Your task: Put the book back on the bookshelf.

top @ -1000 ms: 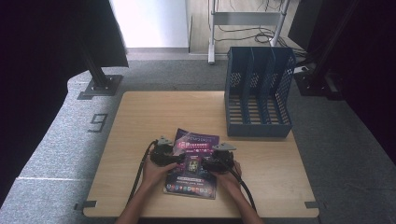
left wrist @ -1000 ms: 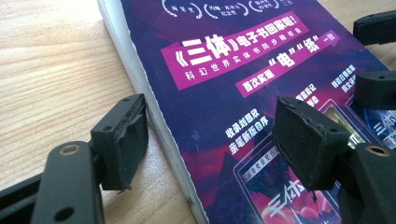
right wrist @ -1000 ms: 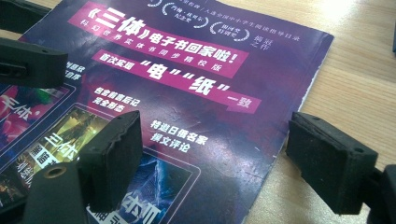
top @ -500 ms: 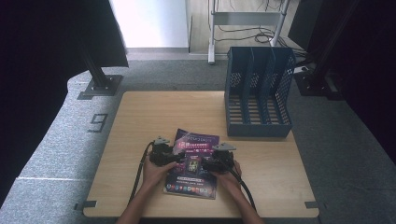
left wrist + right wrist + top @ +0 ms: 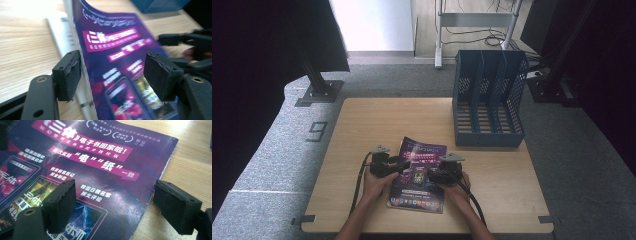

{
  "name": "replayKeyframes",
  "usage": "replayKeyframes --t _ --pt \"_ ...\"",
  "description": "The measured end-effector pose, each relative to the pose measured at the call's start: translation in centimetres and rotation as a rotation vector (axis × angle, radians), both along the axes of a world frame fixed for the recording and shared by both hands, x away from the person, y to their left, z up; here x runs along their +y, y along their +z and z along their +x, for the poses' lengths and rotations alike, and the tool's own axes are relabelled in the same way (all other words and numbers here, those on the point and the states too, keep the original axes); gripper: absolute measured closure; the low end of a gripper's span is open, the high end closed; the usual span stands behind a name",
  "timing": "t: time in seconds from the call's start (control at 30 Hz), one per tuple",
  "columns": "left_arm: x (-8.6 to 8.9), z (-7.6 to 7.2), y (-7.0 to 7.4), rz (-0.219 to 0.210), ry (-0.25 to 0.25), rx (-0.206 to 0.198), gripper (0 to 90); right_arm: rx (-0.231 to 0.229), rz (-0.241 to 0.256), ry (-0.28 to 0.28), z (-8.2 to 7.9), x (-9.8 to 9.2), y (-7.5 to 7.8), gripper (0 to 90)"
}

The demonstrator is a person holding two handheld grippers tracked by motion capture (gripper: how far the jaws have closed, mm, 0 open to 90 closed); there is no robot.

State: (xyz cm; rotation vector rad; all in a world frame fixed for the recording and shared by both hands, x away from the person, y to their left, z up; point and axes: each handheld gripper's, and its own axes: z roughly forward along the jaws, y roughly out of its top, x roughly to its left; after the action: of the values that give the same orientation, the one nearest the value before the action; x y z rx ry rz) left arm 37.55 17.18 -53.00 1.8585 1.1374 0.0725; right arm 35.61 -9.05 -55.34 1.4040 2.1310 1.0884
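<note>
Currently both tongs, left (image 5: 398, 164) and right (image 5: 435, 175), stand open astride the magazine (image 5: 418, 175) edges at 9 and 3 o'clock, positioned to lift it off the worktop (image 5: 372, 120).

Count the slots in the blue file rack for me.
3, side by side in the blue file rack at the table's far right: left, middle and right, all looking empty. The purple magazine lies near the front edge.

Wooden table (image 5: 362, 130): magazine (image 5: 419, 187), file rack (image 5: 487, 102)
</note>
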Motion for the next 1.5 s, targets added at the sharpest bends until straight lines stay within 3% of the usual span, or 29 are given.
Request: replayKeyframes --t 0.1,0.13,0.17,0.23,0.47,0.57,0.67,0.87,1.0,1.2,1.5 --pt "-0.7 -0.2 0.1 -0.022 -0.053 0.011 31.6 0.001 0.0 0.0 0.0 0.0 0.0 18.5" --pt "-1.3 -0.4 0.0 0.015 -0.061 -0.001 31.3 0.002 0.0 0.0 0.0 0.0 0.0 18.5" --pt "-1.3 -0.4 0.0 0.015 -0.061 -0.001 31.3 0.002 0.0 0.0 0.0 0.0 0.0 18.5" --pt "-1.7 -0.4 0.2 0.064 -0.059 -0.023 31.6 0.001 0.0 0.0 0.0 0.0 0.0 18.5" --pt "-2.2 0.4 -0.3 0.113 -0.036 -0.039 35.6 0.001 0.0 0.0 0.0 0.0 0.0 18.6" --pt "-2.5 1.0 -0.4 0.151 -0.038 -0.028 38.0 0.001 0.001 0.0 0.0 0.0 0.0 18.5" --pt "-2.5 1.3 -0.3 0.156 -0.047 -0.029 40.1 0.001 0.0 0.0 0.0 0.0 0.0 18.5" --pt "-3.0 0.7 -0.2 0.203 -0.051 -0.086 45.5 0.001 0.0 0.001 0.0 0.0 0.0 18.6" --pt "-3.0 0.4 -0.1 0.199 -0.047 -0.113 51.5 0.001 0.0 0.0 0.0 0.0 0.0 18.6" --pt "-2.9 0.7 -0.8 0.208 -0.014 -0.109 52.7 0.0 0.0 0.001 0.0 0.0 0.0 18.6" --pt "-3.1 0.9 -1.0 0.216 -0.01 -0.115 52.4 0.0 -0.001 0.001 0.0 0.0 0.0 18.6"
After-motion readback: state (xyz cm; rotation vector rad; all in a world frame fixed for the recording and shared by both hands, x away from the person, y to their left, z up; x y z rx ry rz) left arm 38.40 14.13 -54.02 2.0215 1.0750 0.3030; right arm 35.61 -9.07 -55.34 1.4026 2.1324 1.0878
